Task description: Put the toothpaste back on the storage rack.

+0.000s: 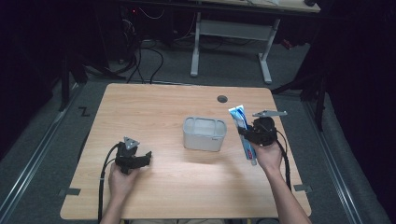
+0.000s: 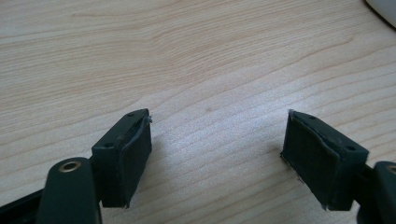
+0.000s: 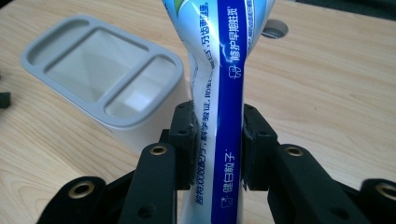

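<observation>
A blue and white toothpaste tube (image 1: 243,132) (image 3: 219,93) is pinched at its middle by my right gripper (image 1: 254,133) (image 3: 217,149), which is shut on it and holds it off the table at the right. The tube's flat end points away from me. Just left of it stands a grey holder (image 1: 204,134) (image 3: 100,79) with three open compartments, all of them bare inside. My left gripper (image 1: 140,161) (image 2: 217,154) rests low over bare wood at the front left, jaws wide apart and nothing between them.
The wooden table (image 1: 154,107) has a round cable hole (image 1: 222,99) (image 3: 275,29) behind the holder. Cables trail from both grippers toward the front edge. Beyond the table stand a white desk frame (image 1: 231,37) and floor cables.
</observation>
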### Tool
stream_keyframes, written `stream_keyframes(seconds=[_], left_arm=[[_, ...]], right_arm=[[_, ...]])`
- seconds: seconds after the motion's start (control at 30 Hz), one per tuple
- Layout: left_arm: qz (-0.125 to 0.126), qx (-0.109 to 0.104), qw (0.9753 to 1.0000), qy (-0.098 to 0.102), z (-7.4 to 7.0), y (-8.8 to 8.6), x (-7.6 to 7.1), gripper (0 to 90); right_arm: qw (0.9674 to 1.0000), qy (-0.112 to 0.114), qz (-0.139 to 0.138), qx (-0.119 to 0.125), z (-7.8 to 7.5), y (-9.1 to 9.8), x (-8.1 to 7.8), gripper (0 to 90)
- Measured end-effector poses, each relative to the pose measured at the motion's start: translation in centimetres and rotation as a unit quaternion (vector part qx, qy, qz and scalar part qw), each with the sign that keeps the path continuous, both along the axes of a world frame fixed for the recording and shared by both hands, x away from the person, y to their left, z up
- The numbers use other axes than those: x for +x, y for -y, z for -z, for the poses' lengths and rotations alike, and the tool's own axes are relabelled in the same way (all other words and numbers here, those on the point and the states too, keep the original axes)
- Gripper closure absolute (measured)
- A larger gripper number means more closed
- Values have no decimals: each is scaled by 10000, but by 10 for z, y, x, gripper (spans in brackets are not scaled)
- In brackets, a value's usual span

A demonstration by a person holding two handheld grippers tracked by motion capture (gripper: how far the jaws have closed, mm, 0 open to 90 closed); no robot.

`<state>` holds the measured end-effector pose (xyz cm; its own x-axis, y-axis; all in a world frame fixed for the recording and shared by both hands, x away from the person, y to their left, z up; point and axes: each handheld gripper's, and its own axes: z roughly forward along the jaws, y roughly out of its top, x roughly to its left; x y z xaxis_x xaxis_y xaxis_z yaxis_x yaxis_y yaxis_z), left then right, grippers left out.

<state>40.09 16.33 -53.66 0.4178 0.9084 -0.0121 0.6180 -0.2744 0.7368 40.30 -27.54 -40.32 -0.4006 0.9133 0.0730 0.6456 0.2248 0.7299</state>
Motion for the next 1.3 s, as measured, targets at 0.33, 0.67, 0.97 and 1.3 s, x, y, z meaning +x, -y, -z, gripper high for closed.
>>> stream_keyframes(seconds=[0.33, 0.67, 0.97, 1.3], left_arm=[[1, 3, 10000, -2, 0, 0, 0, 241], [3, 4, 10000, -3, 0, 0, 0, 240], [-1, -5, 10000, 0, 0, 0, 0, 240], [3, 2, 10000, -2, 0, 0, 0, 240]], right_arm=[[9983, 312, -419, 267, -23, -19, 5, 705], [9954, 483, -770, 303, -43, -41, 12, 712], [9924, 589, -990, 442, -53, -54, 18, 721], [9895, 640, -1194, 505, -60, -66, 30, 715]])
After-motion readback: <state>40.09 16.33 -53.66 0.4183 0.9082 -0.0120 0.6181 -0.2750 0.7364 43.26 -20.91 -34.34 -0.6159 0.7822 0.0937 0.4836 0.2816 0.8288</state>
